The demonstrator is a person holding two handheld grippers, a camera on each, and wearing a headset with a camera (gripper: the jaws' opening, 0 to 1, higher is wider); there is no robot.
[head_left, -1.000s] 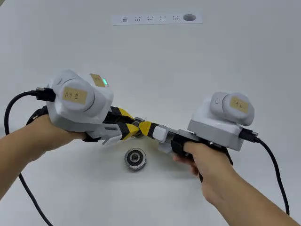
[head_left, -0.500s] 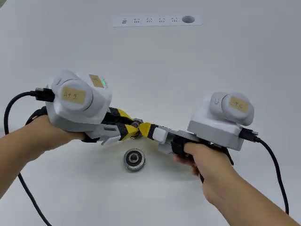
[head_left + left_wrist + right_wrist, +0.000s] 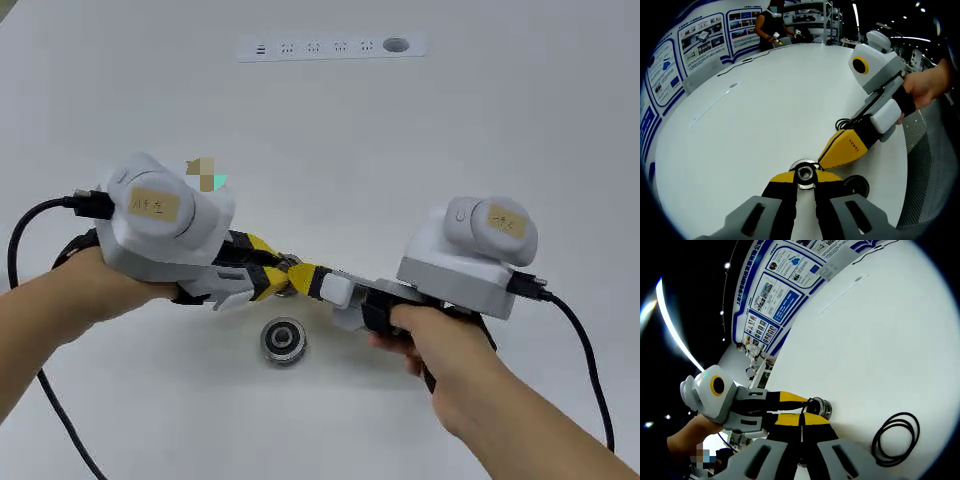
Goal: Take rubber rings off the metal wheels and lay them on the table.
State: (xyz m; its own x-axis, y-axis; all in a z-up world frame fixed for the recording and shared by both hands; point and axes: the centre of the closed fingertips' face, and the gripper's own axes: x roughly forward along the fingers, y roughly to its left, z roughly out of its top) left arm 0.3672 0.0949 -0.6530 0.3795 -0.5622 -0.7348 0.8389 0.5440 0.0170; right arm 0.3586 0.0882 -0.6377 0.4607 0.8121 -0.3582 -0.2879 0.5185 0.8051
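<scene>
A small metal wheel [image 3: 287, 270] hangs above the white table between both grippers. My left gripper [image 3: 268, 280] is shut on this wheel [image 3: 805, 173], its yellow tips clamping the wheel's sides. My right gripper [image 3: 305, 279] meets it from the opposite side; in the right gripper view its jaws [image 3: 801, 421] are pressed together on a thin black rubber ring at the wheel [image 3: 821, 407]. A second metal wheel [image 3: 284, 340] with dark rings lies flat on the table just below. Two loose black rubber rings [image 3: 896, 438] lie on the table.
A white power strip [image 3: 330, 47] lies at the table's far edge. Black cables trail from both grippers toward me. The table [image 3: 450, 140] is bare white around the work. A person [image 3: 771, 17] stands beyond the table near wall posters.
</scene>
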